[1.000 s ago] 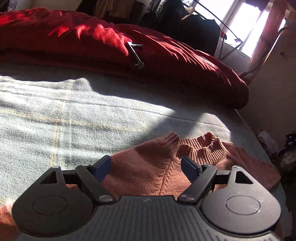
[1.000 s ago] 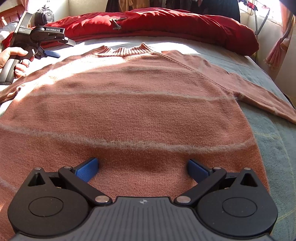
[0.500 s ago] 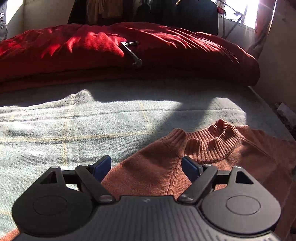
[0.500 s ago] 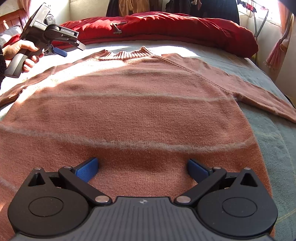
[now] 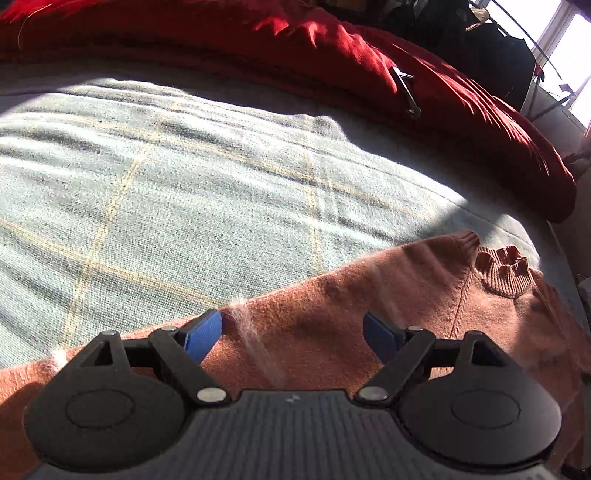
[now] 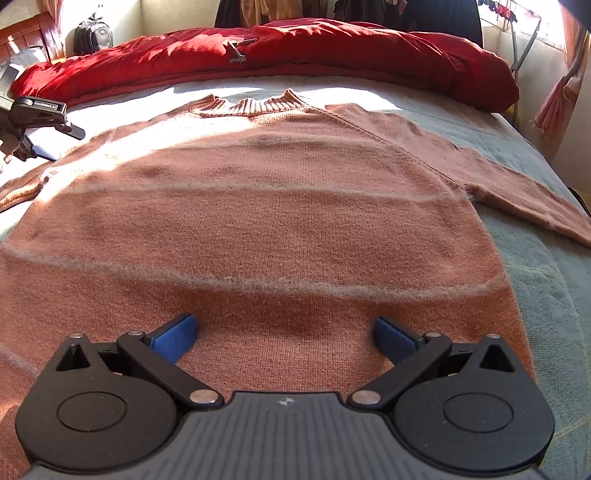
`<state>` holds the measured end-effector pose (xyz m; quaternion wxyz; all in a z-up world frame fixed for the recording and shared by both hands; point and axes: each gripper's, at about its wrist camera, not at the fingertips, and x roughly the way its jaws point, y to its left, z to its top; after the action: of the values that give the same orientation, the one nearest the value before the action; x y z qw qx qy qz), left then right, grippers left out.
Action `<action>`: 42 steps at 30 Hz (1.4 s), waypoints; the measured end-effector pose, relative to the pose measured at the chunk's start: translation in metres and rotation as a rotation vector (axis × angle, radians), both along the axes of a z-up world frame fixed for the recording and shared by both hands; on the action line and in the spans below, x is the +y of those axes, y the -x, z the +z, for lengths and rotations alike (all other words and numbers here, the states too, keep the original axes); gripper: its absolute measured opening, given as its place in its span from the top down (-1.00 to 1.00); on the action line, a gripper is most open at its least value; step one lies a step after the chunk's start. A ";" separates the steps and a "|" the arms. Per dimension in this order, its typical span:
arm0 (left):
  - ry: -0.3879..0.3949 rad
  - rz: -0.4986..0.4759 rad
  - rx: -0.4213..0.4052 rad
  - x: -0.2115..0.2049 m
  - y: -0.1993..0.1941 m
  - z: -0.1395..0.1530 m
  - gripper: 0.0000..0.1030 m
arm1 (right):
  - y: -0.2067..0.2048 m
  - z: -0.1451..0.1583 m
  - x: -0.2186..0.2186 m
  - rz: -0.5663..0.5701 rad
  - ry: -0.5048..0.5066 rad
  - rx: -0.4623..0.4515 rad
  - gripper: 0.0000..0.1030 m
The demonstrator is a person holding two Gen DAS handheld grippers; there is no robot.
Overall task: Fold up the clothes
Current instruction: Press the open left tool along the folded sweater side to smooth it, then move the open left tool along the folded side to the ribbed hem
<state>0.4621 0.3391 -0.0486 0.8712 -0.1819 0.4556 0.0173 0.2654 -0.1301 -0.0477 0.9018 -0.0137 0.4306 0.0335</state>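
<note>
A rust-orange knit sweater (image 6: pixel 266 206) with pale stripes lies flat, front up, on a pale green blanket, collar (image 6: pixel 255 105) at the far end and sleeves spread sideways. My right gripper (image 6: pixel 284 334) is open and empty, low over the sweater's lower body. My left gripper (image 5: pixel 293 330) is open and empty over the sweater's left sleeve and shoulder (image 5: pixel 332 295), with the collar (image 5: pixel 502 269) to its right. The left gripper also shows at the left edge of the right wrist view (image 6: pixel 37 118).
A red quilt (image 6: pixel 332 55) is heaped along the bed's far end, with a small metal tool (image 6: pixel 236 50) on it. The green blanket (image 5: pixel 184 184) spreads left of the sweater. The bed's right edge (image 6: pixel 554 166) meets a wall and curtain. A backpack (image 6: pixel 92 33) stands far left.
My left gripper has moved left and down along the sweater's shoulder toward the sleeve, so the collar now sits further right. My right gripper has stayed still and open.
</note>
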 end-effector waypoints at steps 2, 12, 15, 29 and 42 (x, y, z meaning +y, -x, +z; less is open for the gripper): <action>-0.038 0.049 -0.004 0.001 0.003 0.012 -0.62 | 0.003 0.004 -0.001 0.003 -0.011 0.004 -1.00; 0.024 -0.231 -0.060 -0.072 0.065 0.021 -0.66 | 0.011 0.021 -0.007 0.011 -0.108 -0.032 -1.00; 0.028 -0.173 0.009 -0.064 0.073 0.000 -0.66 | 0.008 0.012 -0.008 0.014 -0.115 0.004 -1.00; 0.016 0.015 -0.016 0.009 0.129 0.012 -0.71 | 0.016 -0.004 -0.001 0.022 -0.036 -0.010 -1.00; 0.029 0.126 -0.098 0.062 0.146 0.025 -0.71 | 0.016 0.017 -0.004 0.036 -0.132 -0.038 -1.00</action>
<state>0.3164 0.4011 -0.0233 0.8869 -0.2235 0.4004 0.0568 0.2497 -0.1339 -0.0309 0.9080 0.0374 0.4100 0.0778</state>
